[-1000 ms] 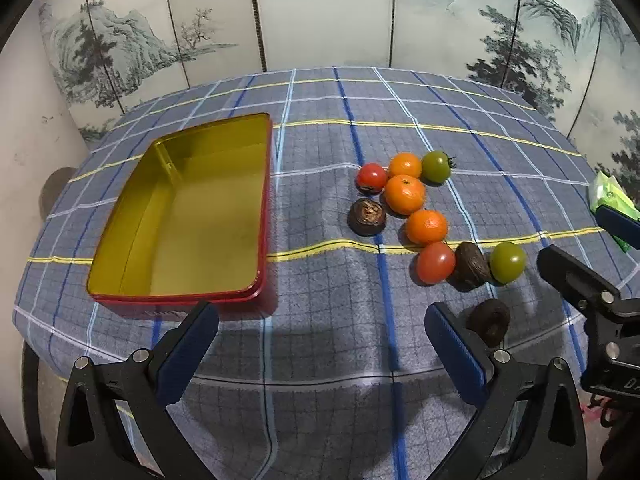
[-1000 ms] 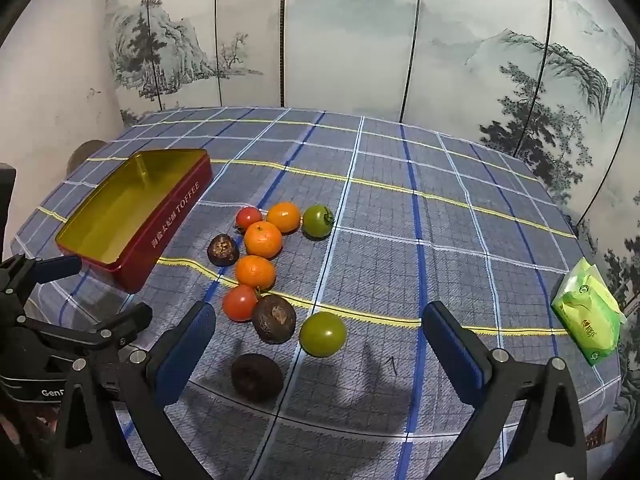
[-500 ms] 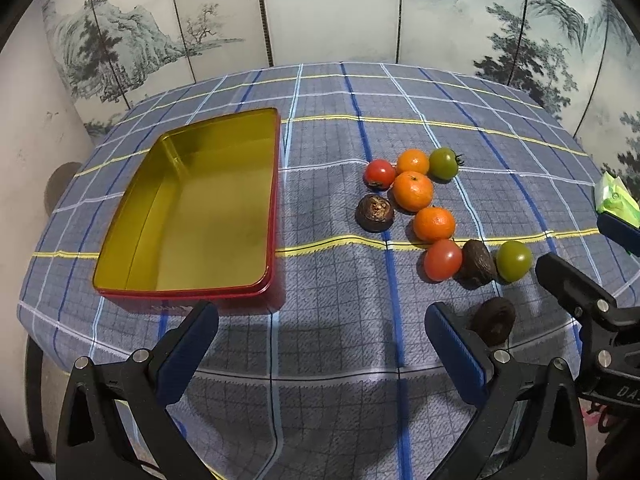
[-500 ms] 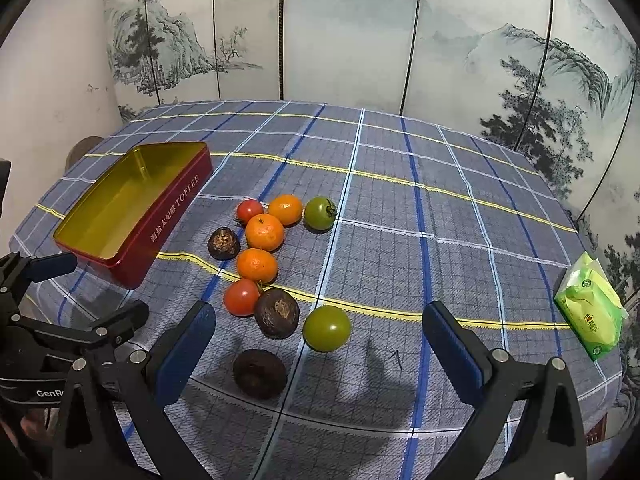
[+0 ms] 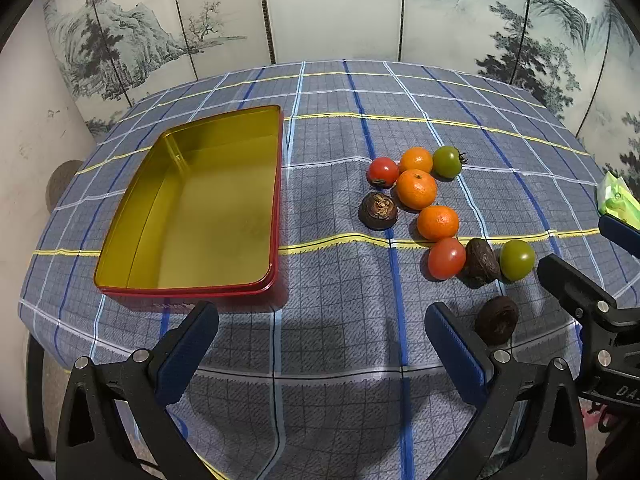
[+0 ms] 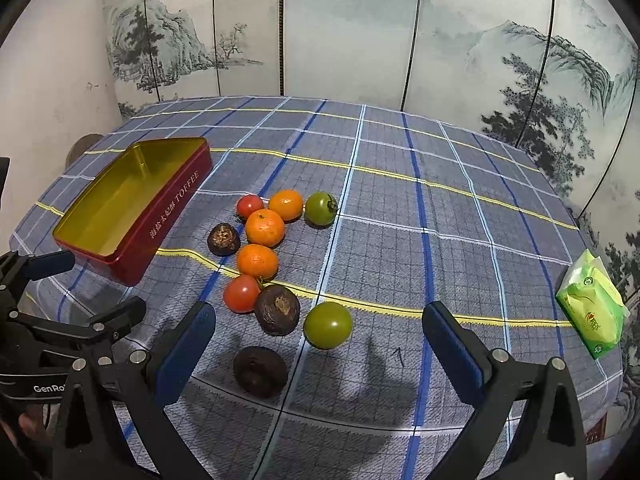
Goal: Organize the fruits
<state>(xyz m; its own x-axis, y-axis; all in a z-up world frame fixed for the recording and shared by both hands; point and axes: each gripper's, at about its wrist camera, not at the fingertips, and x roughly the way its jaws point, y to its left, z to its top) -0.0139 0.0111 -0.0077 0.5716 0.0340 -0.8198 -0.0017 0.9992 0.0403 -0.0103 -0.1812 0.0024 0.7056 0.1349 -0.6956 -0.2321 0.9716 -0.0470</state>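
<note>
Cloth: blue plaid tablecloth [image 5: 328, 216] with yellow lines fills the middle of both my views; its near edge drops off just under my fingers.
Tin: red outside, gold inside, holding nothing, the tin [image 5: 200, 204] sits centre-left in my left view and apart from the fruit.
Open room: I see bare cloth between the tin and the fruit, and a wide bare stretch right of the fruit in my right view.
Fruit: three oranges [image 5: 416, 194], two red tomatoes [image 5: 446, 258], two green tomatoes [image 6: 328, 325] and three dark wrinkled fruits [image 6: 277, 309] cluster right of centre, many touching; one dark fruit [image 6: 259, 370] lies alone, nearest me.
Left gripper [image 5: 320, 354]: fingers wide apart, holding nothing, over the near cloth edge.
Right gripper [image 6: 318, 354]: fingers wide apart, holding nothing, with the lone dark fruit and a green tomato just ahead.
Only in right view: "TOFFEE" lettering on the tin's side, and the whole green packet [image 6: 592, 312] by the right edge of the cloth.
Only in left view: the tin's full gold floor.
</note>
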